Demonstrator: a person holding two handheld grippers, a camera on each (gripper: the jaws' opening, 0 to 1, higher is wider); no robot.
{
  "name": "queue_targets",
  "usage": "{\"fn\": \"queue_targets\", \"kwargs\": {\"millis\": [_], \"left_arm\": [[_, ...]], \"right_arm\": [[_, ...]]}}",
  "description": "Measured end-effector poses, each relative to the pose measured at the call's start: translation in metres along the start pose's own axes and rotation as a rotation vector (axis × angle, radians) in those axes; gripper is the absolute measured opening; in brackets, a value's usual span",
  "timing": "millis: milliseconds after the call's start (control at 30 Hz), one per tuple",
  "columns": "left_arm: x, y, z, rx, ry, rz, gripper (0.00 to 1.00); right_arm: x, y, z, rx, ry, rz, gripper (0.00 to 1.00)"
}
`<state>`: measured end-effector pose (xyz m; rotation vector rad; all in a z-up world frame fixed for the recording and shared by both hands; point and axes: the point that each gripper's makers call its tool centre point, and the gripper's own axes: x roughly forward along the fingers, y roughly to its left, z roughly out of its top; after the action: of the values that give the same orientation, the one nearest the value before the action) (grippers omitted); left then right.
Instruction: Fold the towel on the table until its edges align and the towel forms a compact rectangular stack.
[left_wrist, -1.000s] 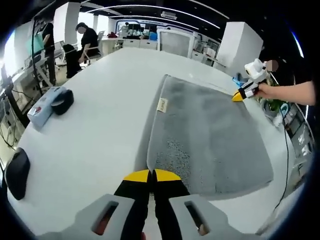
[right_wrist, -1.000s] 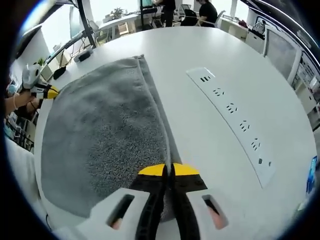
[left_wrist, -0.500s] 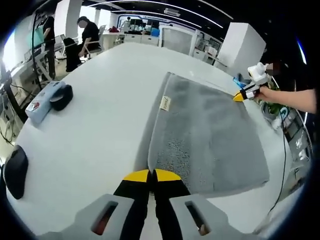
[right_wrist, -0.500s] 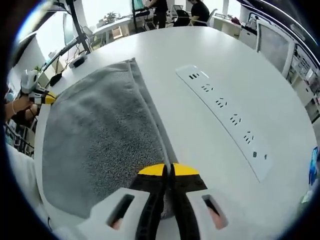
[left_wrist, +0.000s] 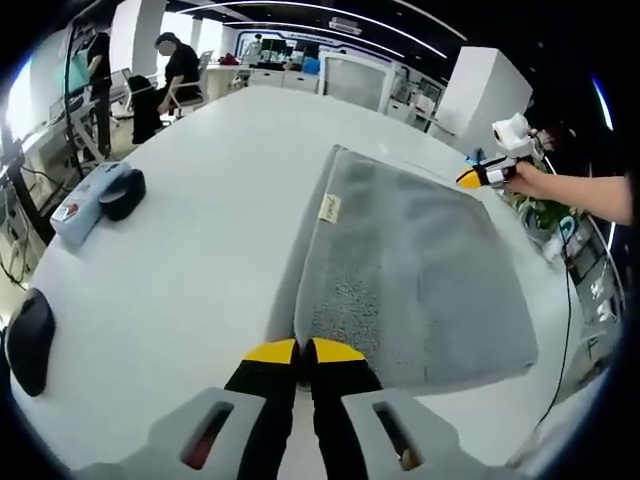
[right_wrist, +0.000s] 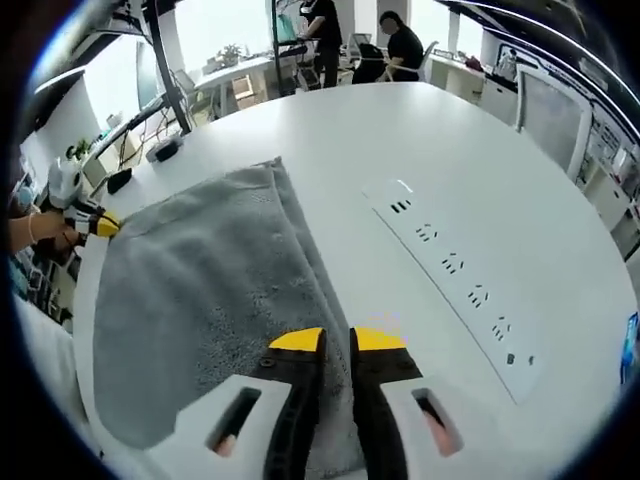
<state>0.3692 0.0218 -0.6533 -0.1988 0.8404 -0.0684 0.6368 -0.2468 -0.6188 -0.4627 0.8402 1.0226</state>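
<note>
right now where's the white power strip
In the right gripper view the power strip lies flat on the white table, to the right of the grey towel and apart from it.

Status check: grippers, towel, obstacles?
Left gripper shut on towel corner. Right gripper open above its edge. Power strip alongside, apart.
</note>
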Motion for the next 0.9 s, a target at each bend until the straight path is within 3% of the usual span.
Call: {"fn": "queue_targets", "kwargs": {"millis": [433, 633, 733, 900], "left_arm": [[0.000, -0.003, 0.000, 0.029, 0.002, -0.016, 0.08], [-0.001, -0.011, 0.000, 0.019, 0.028, -0.059, 0.18], [0.000, -0.012, -0.001, 0.055, 0.033, -0.054, 0.18], [-0.001, -0.011, -0.001, 0.038, 0.029, -0.074, 0.20]], "right_arm": [[0.047, 0.035, 0.045, -0.055, -0.022, 0.080, 0.14], [0.065, 0.044, 0.057, -0.057, -0.018, 0.110, 0.16], [0.074, 0.045, 0.062, -0.062, -0.014, 0.109, 0.15], [0.087, 0.049, 0.068, -0.066, -0.005, 0.116, 0.14]]}}
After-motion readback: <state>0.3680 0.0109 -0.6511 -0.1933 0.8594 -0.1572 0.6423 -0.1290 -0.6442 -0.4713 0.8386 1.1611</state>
